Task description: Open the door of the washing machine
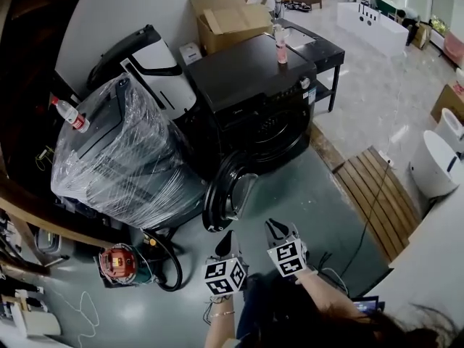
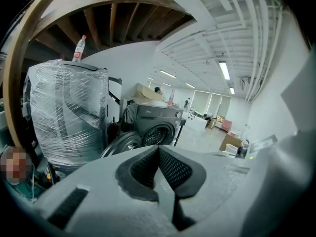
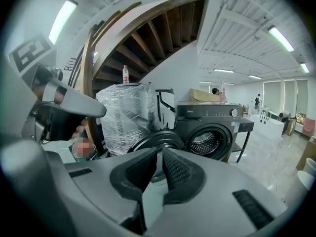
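Observation:
The black front-loading washing machine [image 1: 250, 78] stands in the middle of the head view, its drum opening [image 1: 274, 127] uncovered. Its round door [image 1: 228, 191] hangs swung out to the left, toward me. Both grippers hover over the floor short of the door, touching nothing. My left gripper [image 1: 229, 241] has its pads together and empty, as the left gripper view [image 2: 159, 149] confirms. My right gripper [image 1: 275, 229] shows a narrow gap between its pads [image 3: 161, 152] with nothing in it. Past its jaws I see the door [image 3: 160, 139] and the machine [image 3: 210, 116].
A plastic-wrapped appliance [image 1: 119, 158] with a bottle [image 1: 70, 113] on top stands left of the door. A pink bottle [image 1: 281, 43] sits on the washer, a cardboard box [image 1: 228, 20] behind. A red tool [image 1: 119, 262] and hose lie at floor left; wooden slats [image 1: 377, 198] lie right.

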A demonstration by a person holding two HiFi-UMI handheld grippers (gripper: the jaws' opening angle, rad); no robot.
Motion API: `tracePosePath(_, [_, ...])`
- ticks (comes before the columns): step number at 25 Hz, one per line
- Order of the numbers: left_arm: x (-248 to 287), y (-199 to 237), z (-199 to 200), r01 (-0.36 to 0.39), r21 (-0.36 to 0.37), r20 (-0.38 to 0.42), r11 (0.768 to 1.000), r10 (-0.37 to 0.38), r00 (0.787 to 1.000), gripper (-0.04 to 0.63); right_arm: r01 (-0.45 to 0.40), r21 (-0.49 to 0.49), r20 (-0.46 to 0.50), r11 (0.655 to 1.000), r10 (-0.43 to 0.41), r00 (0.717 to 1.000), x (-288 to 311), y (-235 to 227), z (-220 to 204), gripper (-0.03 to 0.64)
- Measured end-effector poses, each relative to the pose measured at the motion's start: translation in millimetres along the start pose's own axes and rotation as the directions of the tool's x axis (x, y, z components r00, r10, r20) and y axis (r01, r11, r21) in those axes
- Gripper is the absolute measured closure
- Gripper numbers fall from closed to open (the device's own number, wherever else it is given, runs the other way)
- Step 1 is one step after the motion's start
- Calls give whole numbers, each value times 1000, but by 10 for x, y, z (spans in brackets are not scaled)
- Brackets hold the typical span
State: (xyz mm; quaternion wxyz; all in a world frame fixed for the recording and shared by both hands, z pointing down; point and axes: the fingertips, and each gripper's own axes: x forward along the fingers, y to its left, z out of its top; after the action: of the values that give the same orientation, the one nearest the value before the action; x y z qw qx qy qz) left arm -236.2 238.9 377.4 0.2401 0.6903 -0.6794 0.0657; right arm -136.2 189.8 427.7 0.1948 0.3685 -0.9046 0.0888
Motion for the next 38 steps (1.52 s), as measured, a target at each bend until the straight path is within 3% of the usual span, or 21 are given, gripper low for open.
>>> tracePosePath(24, [-241, -360, 694, 195, 145, 51, 970, -205, 978, 581, 167, 5, 87, 986, -166, 982, -649, -177, 751, 617])
tracePosePath(38, [-501, -486, 922, 214, 178, 102, 961, -234, 967, 581, 206, -11, 154, 978, -202, 967, -1069, -225, 1085, 617])
